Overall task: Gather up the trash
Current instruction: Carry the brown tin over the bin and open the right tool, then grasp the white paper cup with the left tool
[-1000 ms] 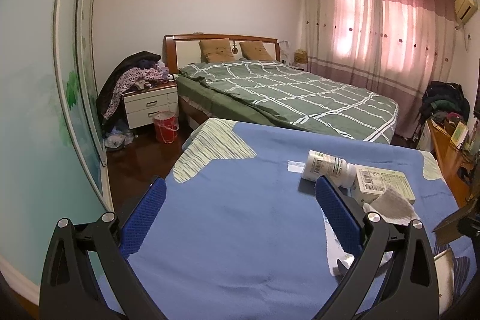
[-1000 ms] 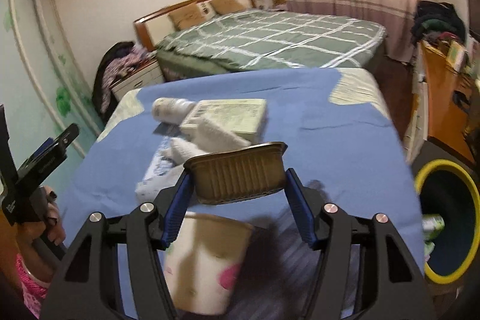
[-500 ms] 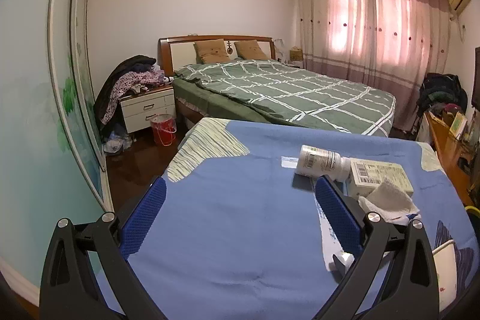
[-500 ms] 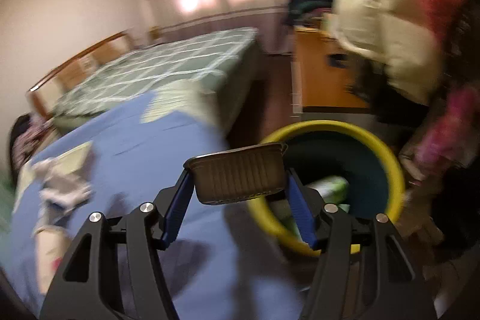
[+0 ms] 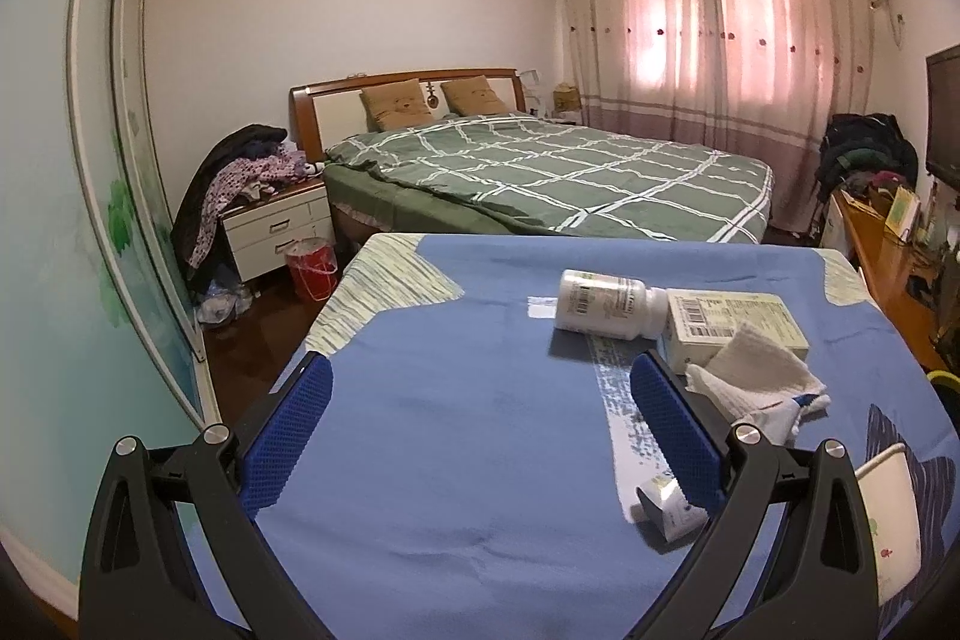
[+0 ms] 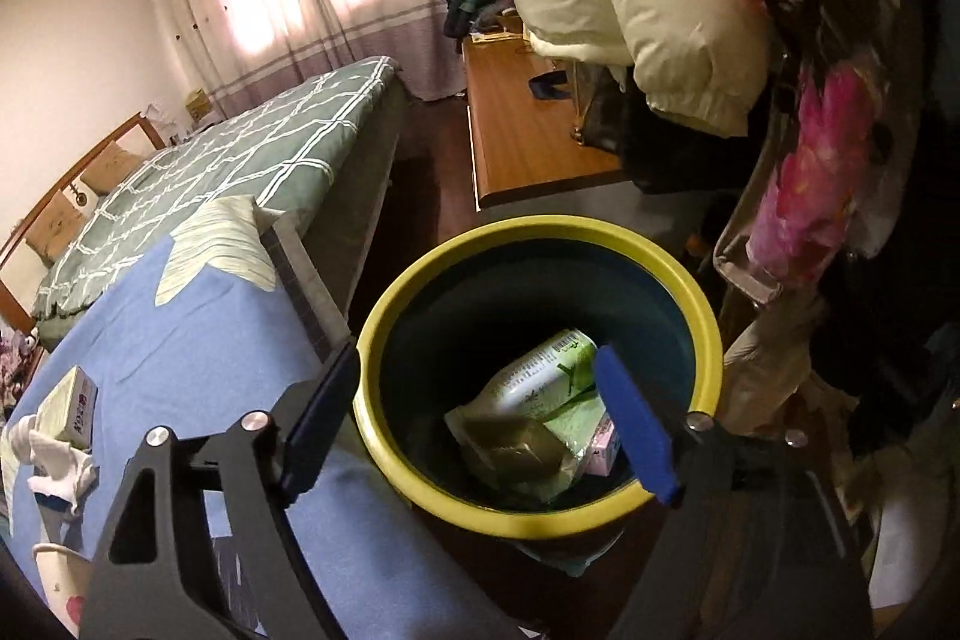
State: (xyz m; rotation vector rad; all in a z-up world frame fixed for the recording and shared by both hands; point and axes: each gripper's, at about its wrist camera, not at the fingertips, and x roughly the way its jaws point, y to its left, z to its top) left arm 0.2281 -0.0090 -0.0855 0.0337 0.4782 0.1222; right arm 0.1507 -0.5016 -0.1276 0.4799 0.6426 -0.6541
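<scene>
1. Left gripper [image 5: 480, 430]: jaws spread wide, holding nothing, poised above the near part of the blue-covered bench [image 5: 456, 460]. Against the view half a second ago, essentially unmoved.
2. White pill bottle [image 5: 609, 304]: on its side, middle-right of the bench, its cap end touching the carton. Judged light, rigid, smooth, apt to roll; take it across the barrel, mid-length.
3. Cardboard carton [image 5: 729, 325]: flat, right of the bottle. Judged light and stiff, crushable; take it across the short sides.
4. Crumpled white tissue [image 5: 756, 382]: resting against the carton's near edge. Soft, nearly weightless; pinch the bunched middle.
5. Small squeezed tube [image 5: 669, 505]: near right, partly behind the left gripper's right finger. Pliable, slippery.
6. Paper cup [image 5: 888, 514]: at the near right edge, only partly in view. Thin-walled, dents easily; take it at the rim.
7. Right gripper [image 6: 480, 412]: jaws wide apart, nothing between them, poised over the bin. Half a second ago it clamped a brown ridged tray; the jaws have since parted.
8. Yellow-rimmed bin [image 6: 708, 334]: on the floor, just right of the bench. The brownish, blurred tray [image 6: 516, 442] now lies inside among green-and-white packaging [image 6: 552, 376].
</scene>
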